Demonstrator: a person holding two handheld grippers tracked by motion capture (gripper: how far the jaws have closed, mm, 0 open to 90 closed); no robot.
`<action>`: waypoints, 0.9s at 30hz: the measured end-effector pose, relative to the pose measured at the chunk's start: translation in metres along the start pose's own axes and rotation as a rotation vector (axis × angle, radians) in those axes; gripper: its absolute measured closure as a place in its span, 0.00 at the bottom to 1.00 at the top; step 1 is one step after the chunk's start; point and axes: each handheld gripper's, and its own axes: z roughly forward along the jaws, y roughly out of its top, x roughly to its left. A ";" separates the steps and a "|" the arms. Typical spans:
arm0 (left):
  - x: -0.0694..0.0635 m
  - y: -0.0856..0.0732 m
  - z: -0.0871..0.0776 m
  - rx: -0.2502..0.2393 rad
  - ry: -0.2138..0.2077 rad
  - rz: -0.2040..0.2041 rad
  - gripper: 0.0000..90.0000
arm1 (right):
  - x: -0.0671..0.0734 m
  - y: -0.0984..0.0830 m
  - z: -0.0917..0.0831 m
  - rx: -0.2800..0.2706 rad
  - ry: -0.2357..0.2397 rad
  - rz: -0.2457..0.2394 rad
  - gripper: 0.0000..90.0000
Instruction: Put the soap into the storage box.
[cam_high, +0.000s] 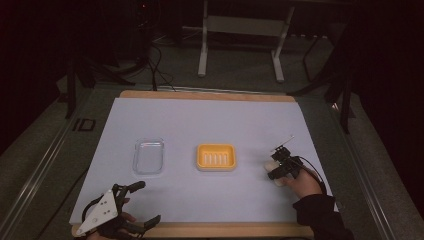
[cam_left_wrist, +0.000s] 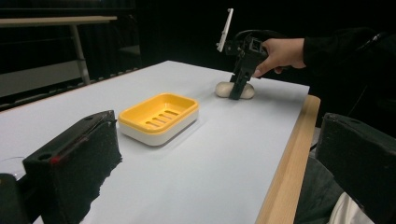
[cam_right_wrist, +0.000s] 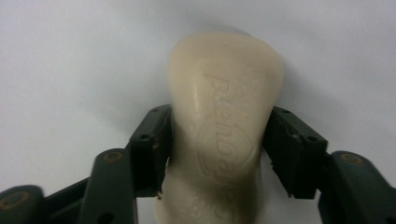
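Right gripper view: your right gripper (cam_right_wrist: 217, 154) clamps the soap bar (cam_right_wrist: 224, 126); yellow soap dish (cam_high: 215, 157) awaits, left gripper (cam_high: 140, 202) open

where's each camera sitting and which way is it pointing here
High view: above the person's side, looking forward and down at the table; both hands enter at the bottom.
Left gripper view: low at the near edge, facing across to the yellow soap dish; own black jaws apart.
Right gripper view: pointing down at the soap bar, pads pressing both sides.
Shared: the soap bar and right gripper.
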 end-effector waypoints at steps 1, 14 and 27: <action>0.000 0.000 0.000 0.001 0.000 0.000 0.00 | 0.000 0.000 0.000 0.001 0.003 0.004 0.52; 0.000 0.000 0.001 0.007 0.002 0.001 0.00 | -0.001 0.002 0.000 0.017 0.025 -0.012 0.55; 0.000 0.000 0.001 0.007 0.001 0.000 0.00 | -0.005 0.011 -0.011 0.019 0.042 -0.070 0.55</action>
